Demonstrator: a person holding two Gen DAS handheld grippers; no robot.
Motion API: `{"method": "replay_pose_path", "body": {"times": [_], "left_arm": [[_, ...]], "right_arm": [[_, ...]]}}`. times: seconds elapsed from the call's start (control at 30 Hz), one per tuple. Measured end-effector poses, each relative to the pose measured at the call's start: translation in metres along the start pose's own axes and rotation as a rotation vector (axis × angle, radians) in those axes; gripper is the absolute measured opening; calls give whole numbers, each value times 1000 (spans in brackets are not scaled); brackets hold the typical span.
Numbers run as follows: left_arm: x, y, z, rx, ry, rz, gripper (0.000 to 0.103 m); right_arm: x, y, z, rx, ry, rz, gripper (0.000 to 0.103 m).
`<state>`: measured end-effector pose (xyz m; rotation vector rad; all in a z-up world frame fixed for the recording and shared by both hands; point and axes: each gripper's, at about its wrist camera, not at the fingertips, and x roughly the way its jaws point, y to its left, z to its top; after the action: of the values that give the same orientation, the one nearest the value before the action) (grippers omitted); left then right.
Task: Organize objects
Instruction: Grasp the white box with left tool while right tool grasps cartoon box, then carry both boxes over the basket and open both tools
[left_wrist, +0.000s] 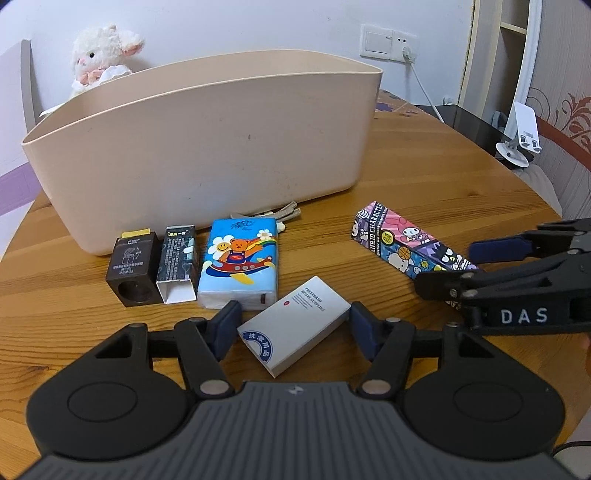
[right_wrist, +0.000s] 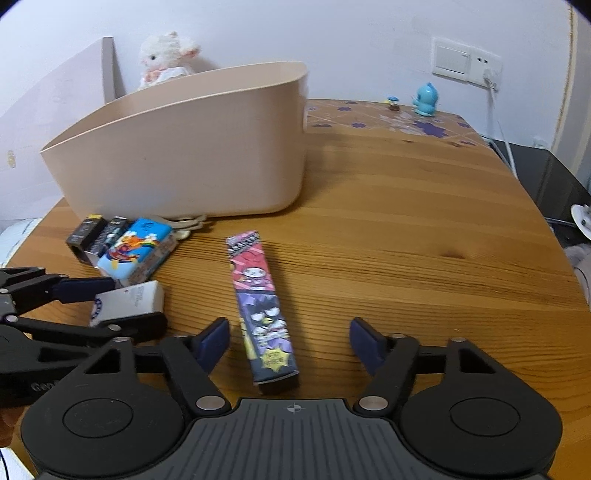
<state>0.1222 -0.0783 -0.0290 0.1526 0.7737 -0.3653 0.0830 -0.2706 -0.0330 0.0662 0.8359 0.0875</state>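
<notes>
Wooden table, round-edged, carrying the following. Beige plastic bin, large, open-topped, standing at the far left of the tabletop; its interior is not visible from either camera. Row of small items just in front of the bin's near wall, left to right: dark brown box with a round hole in its near end; black carton with its white near flap open; blue tissue pack printed with a bear in an aeroplane. Pale hair clips, apparently two or three, lying between the tissue pack and the bin, partly hidden. White hotel-supplies box, flat, lying askew nearer than the tissue pack, between the blue pads of the left gripper, whose jaws are spread wide on either side of it, not pressing it. Long cartoon-print box, lying flat on the open wood to the right of the row, one end pointing toward the bin, the other between the pads of the right gripper, jaws likewise wide, the box nearer the left pad and touching neither. Beyond the bin: white plush lamb against the wall. Far right of the table: small blue figurine.
</notes>
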Motion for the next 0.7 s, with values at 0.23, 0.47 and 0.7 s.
{"method": "replay_pose_path", "body": {"times": [0.23,0.47,0.7], "left_arm": [[-7,5,-6,-22,-5,1,65],[-19,9,-7,-37,-27,9,65],[-49,13,6,-11,-101,34,65]], "right_arm": [[-5,8,-2,-19,-2,51,21],[-17,16,-5,-46,-23,83,21],[-45,18,8,-58,-104,99,21]]}}
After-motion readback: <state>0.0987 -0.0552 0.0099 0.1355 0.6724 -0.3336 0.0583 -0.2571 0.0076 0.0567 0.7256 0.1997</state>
